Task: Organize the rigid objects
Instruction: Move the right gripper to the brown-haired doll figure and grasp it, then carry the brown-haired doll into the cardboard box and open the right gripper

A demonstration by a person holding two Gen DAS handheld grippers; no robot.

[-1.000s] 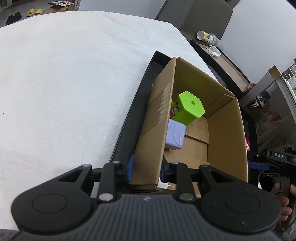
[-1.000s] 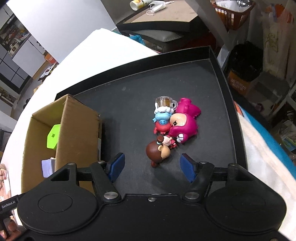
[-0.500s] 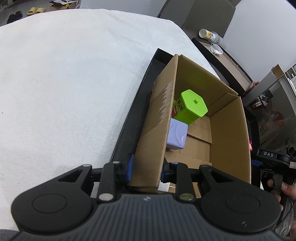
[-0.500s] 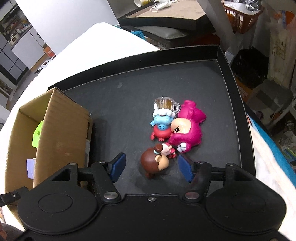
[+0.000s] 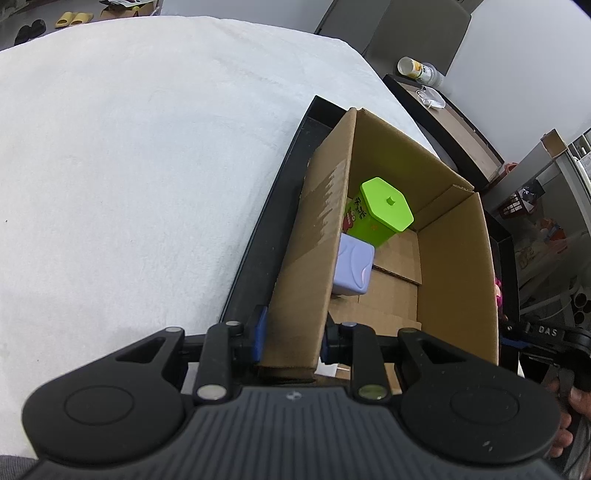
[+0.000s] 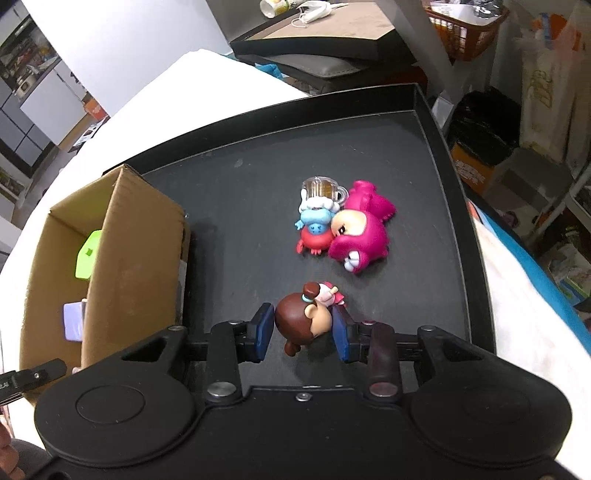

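My left gripper (image 5: pixel 291 341) is shut on the near wall of an open cardboard box (image 5: pixel 314 258) that stands on a black tray (image 5: pixel 258 236). Inside the box are a green hexagonal container (image 5: pixel 384 212) and a lilac cube (image 5: pixel 352 267). In the right wrist view my right gripper (image 6: pixel 303 332) has closed on a brown-haired figurine (image 6: pixel 301 321) on the tray (image 6: pixel 258 177); both blue pads touch its head. A pink bear figurine (image 6: pixel 360 230) and a blue-and-red figurine with a beer mug (image 6: pixel 317 218) lie just beyond. The box (image 6: pixel 129 266) stands to the left.
The tray lies on a white cloth-covered table (image 5: pixel 129 166). A dark side table with a cup (image 5: pixel 415 68) and an orange basket (image 6: pixel 465 33) stand beyond the table. The tray's raised rim (image 6: pixel 454 184) bounds the figurines on the right.
My right gripper has moved forward around the brown-haired figurine and closed from wide open onto its head. My left gripper has kept its hold on the box wall.
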